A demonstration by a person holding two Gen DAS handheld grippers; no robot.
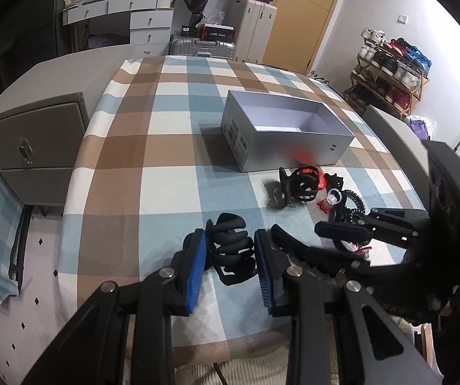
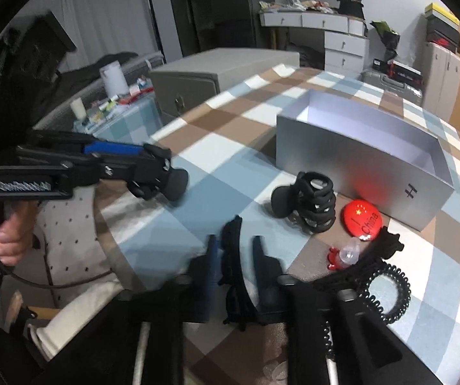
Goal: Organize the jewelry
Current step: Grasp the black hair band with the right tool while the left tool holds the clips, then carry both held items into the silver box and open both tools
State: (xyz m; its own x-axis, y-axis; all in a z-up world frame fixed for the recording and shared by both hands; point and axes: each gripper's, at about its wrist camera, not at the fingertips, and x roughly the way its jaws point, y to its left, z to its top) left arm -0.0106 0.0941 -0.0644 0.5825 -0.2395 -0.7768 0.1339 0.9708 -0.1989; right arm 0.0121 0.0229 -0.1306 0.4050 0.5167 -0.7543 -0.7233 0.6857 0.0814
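Observation:
An open silver box (image 1: 289, 134) stands on the checked tablecloth, also in the right wrist view (image 2: 361, 157). My left gripper (image 1: 230, 252) is shut on a black claw hair clip (image 1: 231, 243) just above the cloth; in the right wrist view the clip (image 2: 160, 178) sits at its tip. My right gripper (image 2: 234, 250) has its fingers around a black toothed hair clip (image 2: 234, 266) lying on the cloth, with gaps showing on both sides. In front of the box lie another black claw clip (image 2: 310, 207), a red round badge (image 2: 363, 219), a small red and clear piece (image 2: 345, 255) and a black coil hair tie (image 2: 387, 292).
A grey bedside cabinet (image 1: 34, 147) stands left of the table. A side table with bottles and small items (image 2: 114, 102) is beyond it. A shoe rack (image 1: 390, 73) stands at the far right wall. The table's near edge is close under both grippers.

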